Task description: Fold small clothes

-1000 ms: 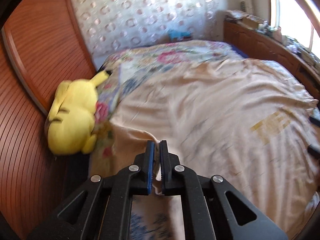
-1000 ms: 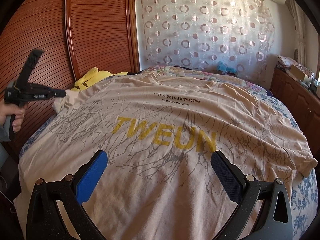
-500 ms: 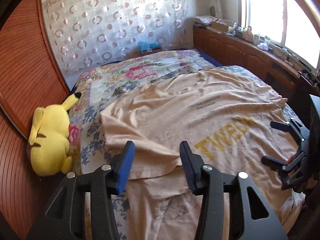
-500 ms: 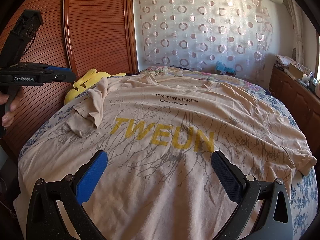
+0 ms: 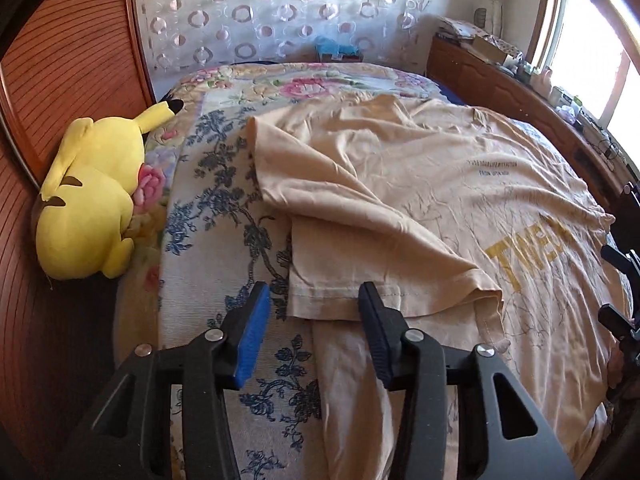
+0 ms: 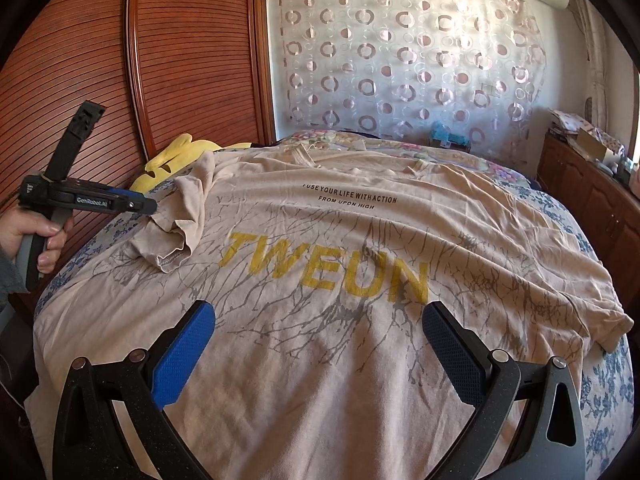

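Observation:
A beige T-shirt point(image 6: 328, 240) with yellow "TWEUN" lettering lies spread face up over the bed; it also shows in the left wrist view point(image 5: 460, 184). Its left sleeve point(image 5: 360, 240) is folded inward onto the chest; in the right wrist view the sleeve point(image 6: 180, 216) is a crumpled flap. My left gripper point(image 5: 314, 304) is open, just above the sleeve's hem, holding nothing. It also shows in the right wrist view point(image 6: 150, 206) beside the sleeve. My right gripper point(image 6: 320, 328) is wide open above the shirt's lower front.
A yellow plush toy point(image 5: 92, 196) lies at the bed's left edge against a wooden wardrobe point(image 6: 180, 60). A floral bedspread point(image 5: 224, 216) lies under the shirt. A wooden cabinet point(image 6: 592, 184) runs along the right. A curtain point(image 6: 400, 60) hangs behind.
My left gripper was shut on the sleeve, carried it inward over the shirt, opened and let it drop. The sleeve now lies folded on the chest. My right gripper has not moved.

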The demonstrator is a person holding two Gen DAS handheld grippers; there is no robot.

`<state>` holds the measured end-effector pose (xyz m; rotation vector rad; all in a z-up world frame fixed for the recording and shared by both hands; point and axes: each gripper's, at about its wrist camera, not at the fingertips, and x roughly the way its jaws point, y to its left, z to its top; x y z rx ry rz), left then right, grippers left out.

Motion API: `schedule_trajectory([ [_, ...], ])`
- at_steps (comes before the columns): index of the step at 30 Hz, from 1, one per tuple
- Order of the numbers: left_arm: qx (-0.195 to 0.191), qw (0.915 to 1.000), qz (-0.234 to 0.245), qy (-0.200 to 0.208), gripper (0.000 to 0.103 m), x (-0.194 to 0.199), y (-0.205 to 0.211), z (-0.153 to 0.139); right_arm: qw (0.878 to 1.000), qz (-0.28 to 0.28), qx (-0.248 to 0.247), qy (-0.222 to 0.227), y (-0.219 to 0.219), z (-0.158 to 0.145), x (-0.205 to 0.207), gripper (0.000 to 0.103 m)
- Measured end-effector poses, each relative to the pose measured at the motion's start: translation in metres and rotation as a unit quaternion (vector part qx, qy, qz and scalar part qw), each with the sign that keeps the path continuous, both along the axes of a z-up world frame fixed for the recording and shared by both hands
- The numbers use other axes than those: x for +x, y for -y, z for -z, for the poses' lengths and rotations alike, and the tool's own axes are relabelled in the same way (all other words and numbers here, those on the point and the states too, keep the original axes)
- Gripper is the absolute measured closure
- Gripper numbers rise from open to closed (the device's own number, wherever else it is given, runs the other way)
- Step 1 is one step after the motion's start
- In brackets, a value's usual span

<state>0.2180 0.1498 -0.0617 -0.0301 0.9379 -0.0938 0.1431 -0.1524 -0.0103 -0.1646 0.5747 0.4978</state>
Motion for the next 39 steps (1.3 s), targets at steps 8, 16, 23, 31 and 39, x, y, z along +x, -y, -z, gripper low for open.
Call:
schedule_trajectory([
  [8, 0.036, 0.9990, 0.015, 0.022, 0.100, 0.000, 0.020, -0.014, 1.000, -0.006, -0.003, -0.008, 0.001, -0.001, 0.002, 0.000],
  [16, 0.028, 0.9946, 0.077, 0.063, 0.100, 0.006, 0.069, -0.065, 1.000, -0.004, -0.001, -0.006, 0.002, -0.001, 0.003, 0.000],
  [23, 0.008, 0.9876, 0.133, 0.084, 0.100, 0.022, 0.125, -0.103, 1.000, -0.003, 0.003, -0.005, 0.004, -0.001, 0.003, 0.000],
  [31, 0.010, 0.9855, 0.144, 0.089, 0.061, 0.021, 0.130, -0.103, 1.000, -0.003, 0.004, -0.005, 0.005, -0.001, 0.002, 0.000],
  [39, 0.010, 0.9944, 0.097, 0.039, 0.060, 0.006, 0.080, -0.057, 1.000, -0.002, 0.003, -0.006, 0.005, -0.001, 0.002, 0.000],
])
